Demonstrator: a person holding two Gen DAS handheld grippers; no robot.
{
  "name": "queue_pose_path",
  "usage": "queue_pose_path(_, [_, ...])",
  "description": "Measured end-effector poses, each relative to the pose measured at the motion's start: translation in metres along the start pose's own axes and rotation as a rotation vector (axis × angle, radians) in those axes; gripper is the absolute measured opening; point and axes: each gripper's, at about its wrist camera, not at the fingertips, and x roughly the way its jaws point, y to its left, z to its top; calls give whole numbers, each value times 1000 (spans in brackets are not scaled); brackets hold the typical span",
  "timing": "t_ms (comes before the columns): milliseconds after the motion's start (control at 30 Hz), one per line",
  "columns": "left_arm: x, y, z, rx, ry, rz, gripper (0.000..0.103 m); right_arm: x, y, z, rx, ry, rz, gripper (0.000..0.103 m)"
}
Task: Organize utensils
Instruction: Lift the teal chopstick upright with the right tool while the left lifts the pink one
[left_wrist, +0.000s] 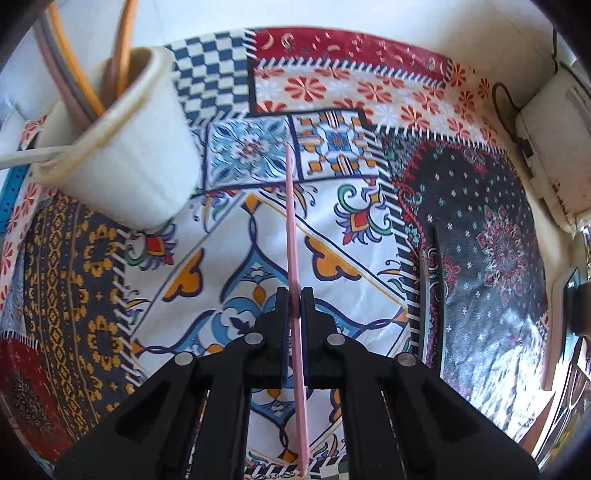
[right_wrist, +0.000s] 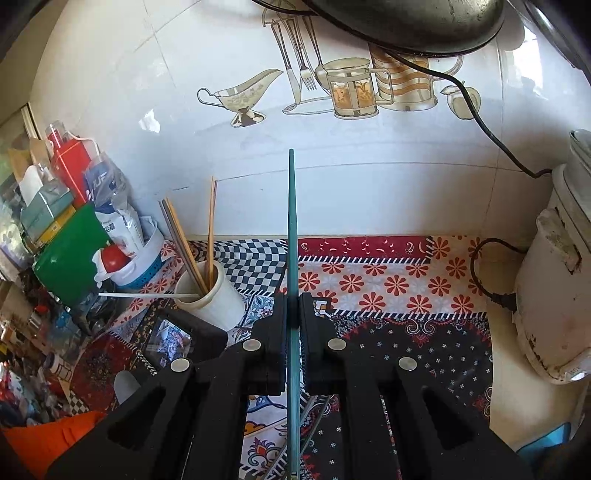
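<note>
Left gripper (left_wrist: 294, 295): jaws clamped on a pink chopstick (left_wrist: 291, 221), which runs up the centre of the left wrist frame over the patchwork cloth (left_wrist: 369, 229) on the tabletop. White utensil cup (left_wrist: 122, 155) sits upper left of that frame, with several sticks in it. A dark chopstick (left_wrist: 437, 295) lies on the cloth at right, well apart from my jaws.

Right gripper (right_wrist: 294, 306): jaws clamped on a teal chopstick (right_wrist: 291, 221), pointing up the centre of the right wrist frame toward the tiled wall (right_wrist: 369, 166). There the cup (right_wrist: 214, 299) is left of centre, near the jaws, not touching.
</note>
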Motion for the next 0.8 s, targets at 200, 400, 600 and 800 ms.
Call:
queue_pose_path(200, [-59, 23, -10, -37, -113, -60, 4, -1, 6, 7, -18, -12, 2, 5])
queue_pose_path(400, [-119, 37, -14, -77, -249, -69, 3, 6, 20, 14, -38, -15, 21, 5])
queue_pose_path(600, [-170, 53, -12, -107, -373, -68, 3, 18, 39, 22, -60, -19, 55, 5])
queue_pose_path(800, [-214, 69, -2, -127, -488, -56, 3, 33, 61, 36, -104, -41, 95, 5])
